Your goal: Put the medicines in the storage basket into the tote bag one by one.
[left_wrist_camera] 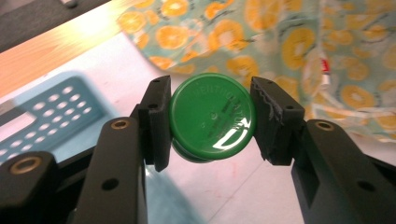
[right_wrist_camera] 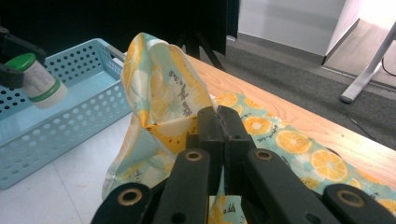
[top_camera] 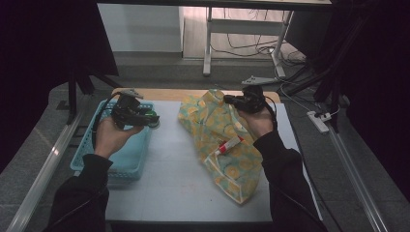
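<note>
My left gripper [left_wrist_camera: 211,116] is shut on a small white bottle with a green cap [left_wrist_camera: 212,116], the cap held between the pads. In the high view that left gripper [top_camera: 147,119] hovers over the right edge of the blue basket [top_camera: 126,159], bottle [top_camera: 153,119] pointing right. The bottle [right_wrist_camera: 39,81] also shows in the right gripper view, lifted above the basket [right_wrist_camera: 70,112]. My right gripper [right_wrist_camera: 218,122] is shut on the rim of an orange-print cloth bag [right_wrist_camera: 161,93], holding it raised. In the high view the right gripper [top_camera: 231,100] pinches the bag [top_camera: 220,140] at its far end.
A white tube with a red cap [top_camera: 227,144] lies on the bag. The white table top [top_camera: 169,169] has a wooden strip [top_camera: 164,94] along its far edge. A table frame [top_camera: 209,43] and cables stand on the floor beyond.
</note>
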Demonstrator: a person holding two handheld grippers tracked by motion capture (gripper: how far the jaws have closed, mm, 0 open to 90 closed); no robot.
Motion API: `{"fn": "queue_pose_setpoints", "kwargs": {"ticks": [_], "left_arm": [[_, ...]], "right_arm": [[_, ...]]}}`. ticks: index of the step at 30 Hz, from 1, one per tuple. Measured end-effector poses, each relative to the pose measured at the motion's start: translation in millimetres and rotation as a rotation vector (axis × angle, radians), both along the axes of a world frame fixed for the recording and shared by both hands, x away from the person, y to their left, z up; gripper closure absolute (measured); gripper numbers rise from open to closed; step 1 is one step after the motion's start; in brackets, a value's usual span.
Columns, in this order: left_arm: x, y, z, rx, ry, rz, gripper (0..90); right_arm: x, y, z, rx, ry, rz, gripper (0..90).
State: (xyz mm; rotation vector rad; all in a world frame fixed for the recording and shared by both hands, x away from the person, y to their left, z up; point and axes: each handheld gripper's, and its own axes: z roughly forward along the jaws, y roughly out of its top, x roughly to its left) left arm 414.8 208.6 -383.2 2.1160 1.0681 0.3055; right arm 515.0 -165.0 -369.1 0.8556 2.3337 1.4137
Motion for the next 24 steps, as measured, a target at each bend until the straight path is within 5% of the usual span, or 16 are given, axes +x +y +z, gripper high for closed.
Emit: {"fn": "queue_pose_setpoints", "kwargs": {"ticks": [10, 24], "left_arm": [[-1.0, -46.7, 3.3, -0.023, -0.016, -0.120, 52.4], [21.9, -120.2, -5.2, -0.052, -0.012, -0.235, 52.3]], "right_arm": [[0.5, -0.2, -0.6, 0.000, 0.003, 0.000, 89.6], [1.9, 0.2, 1.1, -0.001, 0.003, -0.002, 89.6]]}}
